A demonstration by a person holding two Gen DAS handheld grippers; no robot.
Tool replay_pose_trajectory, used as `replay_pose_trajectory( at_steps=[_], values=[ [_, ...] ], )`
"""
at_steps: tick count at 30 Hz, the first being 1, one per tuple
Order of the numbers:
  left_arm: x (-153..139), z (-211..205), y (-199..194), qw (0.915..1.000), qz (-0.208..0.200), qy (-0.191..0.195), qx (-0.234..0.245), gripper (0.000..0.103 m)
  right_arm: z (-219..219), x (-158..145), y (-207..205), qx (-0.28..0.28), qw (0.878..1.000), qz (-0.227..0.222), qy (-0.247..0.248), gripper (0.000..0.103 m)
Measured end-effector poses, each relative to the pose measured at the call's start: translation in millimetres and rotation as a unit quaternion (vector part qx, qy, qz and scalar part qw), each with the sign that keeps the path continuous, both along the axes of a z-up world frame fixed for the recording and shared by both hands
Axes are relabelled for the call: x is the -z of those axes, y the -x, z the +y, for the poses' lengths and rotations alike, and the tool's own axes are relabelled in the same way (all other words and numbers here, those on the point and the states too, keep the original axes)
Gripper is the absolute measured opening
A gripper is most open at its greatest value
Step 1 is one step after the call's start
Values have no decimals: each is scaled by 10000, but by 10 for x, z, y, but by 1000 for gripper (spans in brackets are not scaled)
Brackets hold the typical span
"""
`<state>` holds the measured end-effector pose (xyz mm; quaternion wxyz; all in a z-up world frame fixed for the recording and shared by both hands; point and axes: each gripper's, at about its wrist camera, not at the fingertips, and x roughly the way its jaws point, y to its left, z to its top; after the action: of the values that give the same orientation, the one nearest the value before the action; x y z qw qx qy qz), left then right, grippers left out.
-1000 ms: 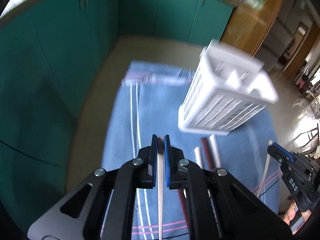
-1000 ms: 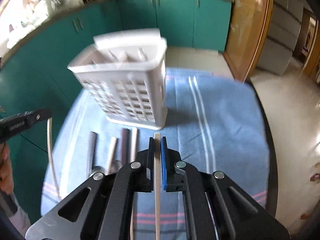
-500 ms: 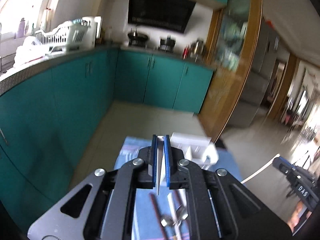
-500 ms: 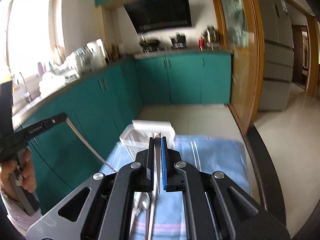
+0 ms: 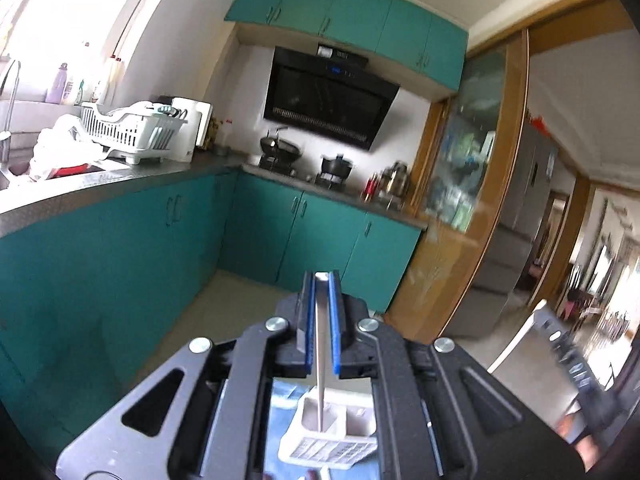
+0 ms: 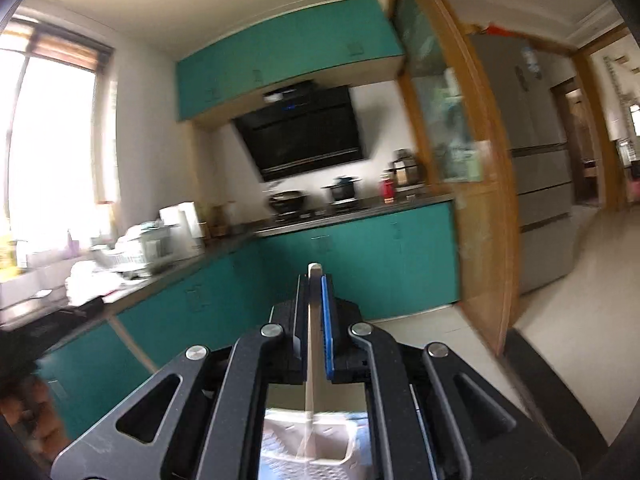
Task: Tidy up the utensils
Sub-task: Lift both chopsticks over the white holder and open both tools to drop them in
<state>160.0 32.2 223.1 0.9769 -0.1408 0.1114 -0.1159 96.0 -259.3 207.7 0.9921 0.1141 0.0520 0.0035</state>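
My left gripper (image 5: pixel 322 280) is shut on a pale chopstick (image 5: pixel 320 360) that hangs almost straight down between the blue pads. Its tip lines up with a compartment of the white slotted utensil holder (image 5: pixel 344 440) below; whether it is inside I cannot tell. My right gripper (image 6: pixel 316 280) is shut on a second pale chopstick (image 6: pixel 314 340), whose lower end hangs over the same holder (image 6: pixel 280 452). In the left wrist view the right gripper (image 5: pixel 560 344) shows at the right edge with its chopstick (image 5: pixel 516 344) slanting down. Both grippers point about level.
The holder stands on a blue cloth (image 5: pixel 284 408). Teal base cabinets (image 5: pixel 120 260) run along the left and back under a dark counter with a dish rack (image 5: pixel 128 132) and pots (image 5: pixel 280 148). A wooden door frame (image 5: pixel 500 200) and fridge (image 6: pixel 536 184) are to the right.
Both grippers rose and tipped up from looking down at the cloth to nearly level. The chopsticks came off the cloth and now hang over the holder, which slid to the bottom of both views.
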Motion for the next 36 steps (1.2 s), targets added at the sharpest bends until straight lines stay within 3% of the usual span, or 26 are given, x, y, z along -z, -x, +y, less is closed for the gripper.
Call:
replay_pose_trajectory(
  at_steps=[6,10,19,24,27,36],
  values=[
    [375,-253,-300,9995,267,-153,-117,6,-96,359,-366,271,9995,30,-157,7],
    [568,-303,-428,9984,442,-284,-188,6,-135,441,-471,325,9992,8,-241,7],
    [677,-267,-533,9981,533,-237,-215,6,-114,150,-447,348,9984,-405,-210,7],
    [760,-285,-534,9978,579,-260,-181,6,-12,540,-664,221,9998,3,3,7],
    [862,-275,-548,9971,684,-292,-171,6,-56,819,-708,142,9993,320,-157,7],
    [1137,-185,-537,9940,1053,-279,-123,7,-231,1196,-389,118,9964,670,-514,11]
  ],
)
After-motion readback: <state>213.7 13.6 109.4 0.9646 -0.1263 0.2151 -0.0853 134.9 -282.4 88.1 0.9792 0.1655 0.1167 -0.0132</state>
